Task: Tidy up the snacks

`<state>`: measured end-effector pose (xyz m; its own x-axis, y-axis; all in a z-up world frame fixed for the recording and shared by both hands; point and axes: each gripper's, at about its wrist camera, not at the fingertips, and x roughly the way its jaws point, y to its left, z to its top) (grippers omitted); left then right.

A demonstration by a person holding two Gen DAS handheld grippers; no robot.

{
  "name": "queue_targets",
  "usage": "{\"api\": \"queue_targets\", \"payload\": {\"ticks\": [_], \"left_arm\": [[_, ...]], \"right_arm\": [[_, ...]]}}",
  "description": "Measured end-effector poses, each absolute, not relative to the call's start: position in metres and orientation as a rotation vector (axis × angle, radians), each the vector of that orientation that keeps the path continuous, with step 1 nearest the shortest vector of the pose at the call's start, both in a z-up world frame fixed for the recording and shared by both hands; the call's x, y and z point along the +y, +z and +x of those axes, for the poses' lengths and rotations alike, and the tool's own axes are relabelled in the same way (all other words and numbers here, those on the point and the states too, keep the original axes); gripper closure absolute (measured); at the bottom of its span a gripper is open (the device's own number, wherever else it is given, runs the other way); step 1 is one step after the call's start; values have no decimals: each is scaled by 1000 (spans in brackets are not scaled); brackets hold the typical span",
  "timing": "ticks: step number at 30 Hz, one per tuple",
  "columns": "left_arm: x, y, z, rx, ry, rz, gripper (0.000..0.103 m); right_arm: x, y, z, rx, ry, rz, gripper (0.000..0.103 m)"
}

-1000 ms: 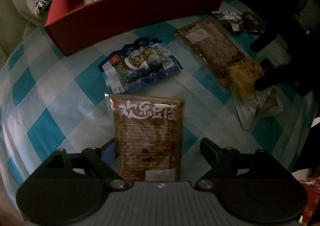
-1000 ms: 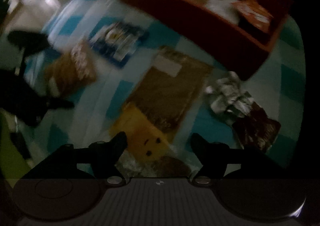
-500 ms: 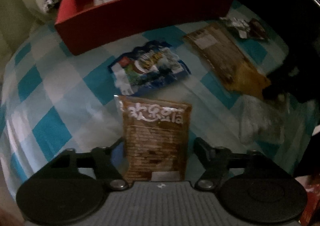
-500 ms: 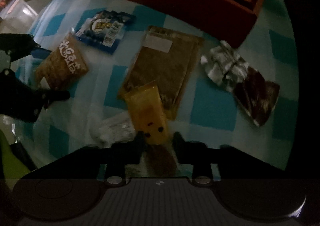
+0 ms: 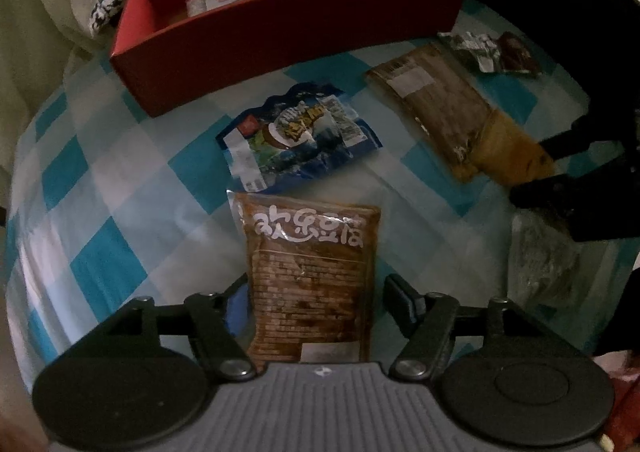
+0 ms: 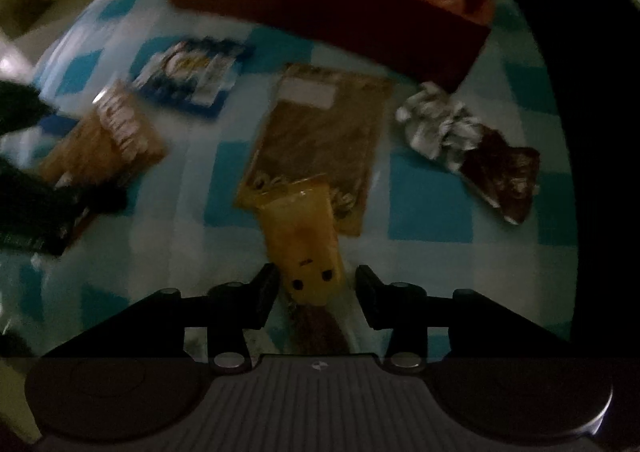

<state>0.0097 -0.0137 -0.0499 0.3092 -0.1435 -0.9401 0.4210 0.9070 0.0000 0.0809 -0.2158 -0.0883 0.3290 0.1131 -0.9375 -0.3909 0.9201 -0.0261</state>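
We start with the yellow snack packet (image 6: 306,248), which lies on the checked cloth (image 6: 432,212) with its far end overlapping the long brown packet (image 6: 320,140). Half a second ago our right gripper (image 6: 316,288) had its jaws pinched nearly together at this packet's near end; they have just been opening again and now stand narrowly apart, one on each side of the packet, with a gap showing on both sides (so no grip that we can see). We judge the pinch did not take and the pick needs another try.

Our left gripper (image 5: 316,292) has closed from a wider spread a second ago and now brackets the brown tofu packet (image 5: 310,276); its left jaw sits at the packet's edge, the right one stands a little clear. Whether it truly presses we cannot tell.

Further out lie the blue snack bag (image 5: 296,140), a crumpled silver-and-brown wrapper (image 6: 468,148), and the red box (image 5: 288,32) at the far edge, already holding a few packets. Most snacks are still outside it.
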Motion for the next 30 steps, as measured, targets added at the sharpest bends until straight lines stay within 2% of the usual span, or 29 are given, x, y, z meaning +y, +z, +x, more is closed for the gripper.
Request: {"api": "queue_targets", "payload": {"ticks": [1,2,3,4,5,7,9,11,12,14,17,30], "left_arm": [[-15,-50,9,1199,-378,274,41],[-15,-51,8,1197,-378,280,40],[-16,-51,8,1195,-378,284,40],[-15,-51,8,1195,-375,286,40],[-14,-51,8,1192,-375,283,40],[-12,-51,7,1189,-371,283,39],[-10,-50,6,1182,-367,285,42],[-6,-49,6,1184,-364,268,49],[-4,-48,6,1184,-362,255,52],[-1,-46,8,1181,-363,233,59],[3,-42,11,1184,-356,194,63],[24,-7,19,1112,-343,-16,64]], "right_arm": [[-213,-90,78,1182,323,-261,38],[-210,-92,75,1175,326,-256,17],[-203,-98,72,1178,350,-240,5],[-197,-104,69,1191,360,-249,0],[-187,-108,62,1151,343,-322,0],[-192,-106,62,1152,346,-276,0],[-202,-102,67,1164,340,-228,4],[-209,-97,69,1163,321,-222,24],[-212,-94,67,1158,305,-231,29],[-219,-89,67,1160,289,-239,51],[-230,-85,67,1170,297,-173,55],[-230,-48,70,1013,381,42,57]]}}
